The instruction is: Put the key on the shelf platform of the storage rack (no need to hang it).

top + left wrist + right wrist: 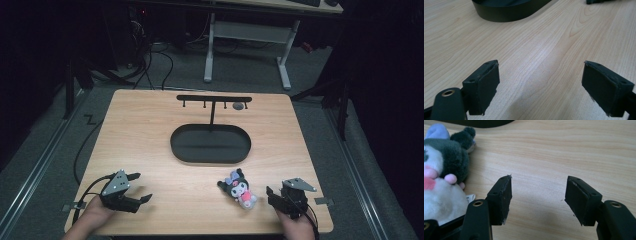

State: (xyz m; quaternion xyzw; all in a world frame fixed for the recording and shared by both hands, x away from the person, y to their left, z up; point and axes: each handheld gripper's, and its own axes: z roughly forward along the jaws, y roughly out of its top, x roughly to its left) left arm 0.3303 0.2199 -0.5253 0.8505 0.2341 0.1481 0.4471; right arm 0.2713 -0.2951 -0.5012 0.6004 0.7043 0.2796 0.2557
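Two sets of tongs rest low near the front edge of my bench point(150, 125), and both are open with nothing between their jaws. Going from big to small, the bench is wide and mostly bare wood, so I have lots of room in the middle and on the left side. The black oval tray point(210, 144) sits in the middle toward the back, with a thin black rack point(214, 99) of little hooks standing up from it. If I swing high and fast over there, I think I could knock the rack or bump the tray wall. The left tongs point(139, 187) have open wood all around them, and in the left gripper view the tray is well ahead. The right tongs point(270, 195) sit close to the front right corner, so a slip backward could take my hand off the edge. The small plush toy point(239, 188) lies on the wood just beside the right tongs, on their left, in front of the tray. It is soft and light, so I guess a sideways nudge could push it away before I grab it.
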